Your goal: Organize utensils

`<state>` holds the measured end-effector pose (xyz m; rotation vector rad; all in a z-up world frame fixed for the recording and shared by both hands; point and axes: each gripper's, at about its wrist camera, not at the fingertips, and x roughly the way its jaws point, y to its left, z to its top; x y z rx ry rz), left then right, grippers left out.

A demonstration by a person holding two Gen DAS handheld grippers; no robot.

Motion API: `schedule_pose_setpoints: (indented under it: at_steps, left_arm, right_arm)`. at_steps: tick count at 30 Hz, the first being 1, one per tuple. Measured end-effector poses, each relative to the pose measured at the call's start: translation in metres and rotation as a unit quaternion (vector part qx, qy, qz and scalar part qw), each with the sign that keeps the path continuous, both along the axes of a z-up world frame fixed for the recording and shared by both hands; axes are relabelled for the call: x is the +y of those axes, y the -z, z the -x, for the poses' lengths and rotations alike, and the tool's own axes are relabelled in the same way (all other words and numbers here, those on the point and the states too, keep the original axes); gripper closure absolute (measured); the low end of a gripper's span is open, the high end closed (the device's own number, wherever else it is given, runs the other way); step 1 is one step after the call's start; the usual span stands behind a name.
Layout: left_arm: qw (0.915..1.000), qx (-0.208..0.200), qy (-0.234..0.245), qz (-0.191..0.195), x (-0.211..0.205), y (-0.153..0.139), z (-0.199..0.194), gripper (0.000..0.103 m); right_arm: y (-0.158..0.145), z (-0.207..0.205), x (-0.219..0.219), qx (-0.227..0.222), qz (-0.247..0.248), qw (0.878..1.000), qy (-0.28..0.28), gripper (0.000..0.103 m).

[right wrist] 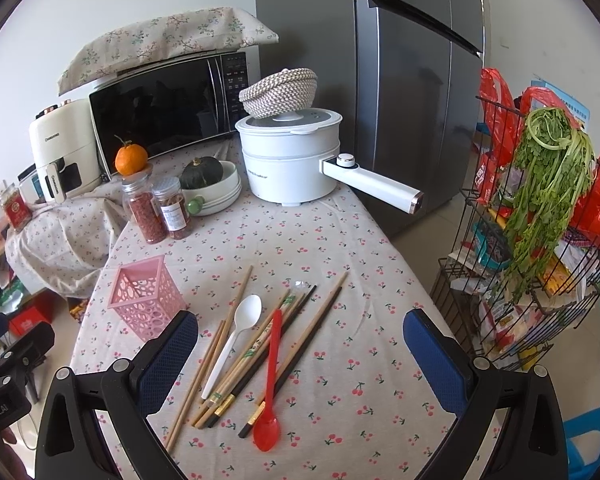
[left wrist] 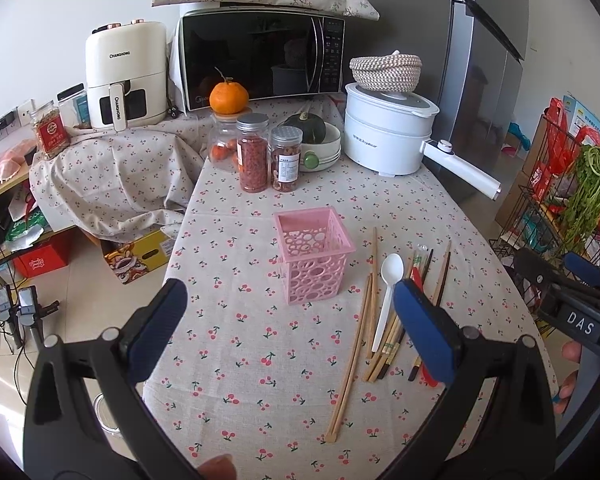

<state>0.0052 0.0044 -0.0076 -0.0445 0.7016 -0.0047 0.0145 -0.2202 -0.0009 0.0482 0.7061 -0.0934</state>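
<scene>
The left gripper (left wrist: 288, 332) hangs over the cherry-print tablecloth (right wrist: 340, 248) with its jaws spread wide and nothing between them. The square pink perforated plastic holder (left wrist: 314, 254) stands upright and empty just left of the pile; being light, it could tip or slide if a utensil is pushed against its rim. Beside it the loose wooden chopsticks (right wrist: 204, 364), long white plastic spoon (right wrist: 236, 340) and slim red plastic spoon (right wrist: 271, 376) lie crossed, so pinching one may drag its neighbours. The right gripper (right wrist: 300, 340) hovers over them, equally wide and empty; a misjudged grasp could roll chopsticks toward the table edge.
</scene>
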Motion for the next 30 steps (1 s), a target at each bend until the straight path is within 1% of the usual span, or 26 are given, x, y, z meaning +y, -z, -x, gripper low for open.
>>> schedule_pose_setpoints:
  at_steps: [30]
  left_arm:
    - [1.0, 0.001, 0.002, -0.001, -0.0031, 0.0006, 0.0013, 0.0]
  right_arm:
    - [0.0033, 0.0007, 0.0028, 0.004, -0.001, 1.0, -0.002, 0.0]
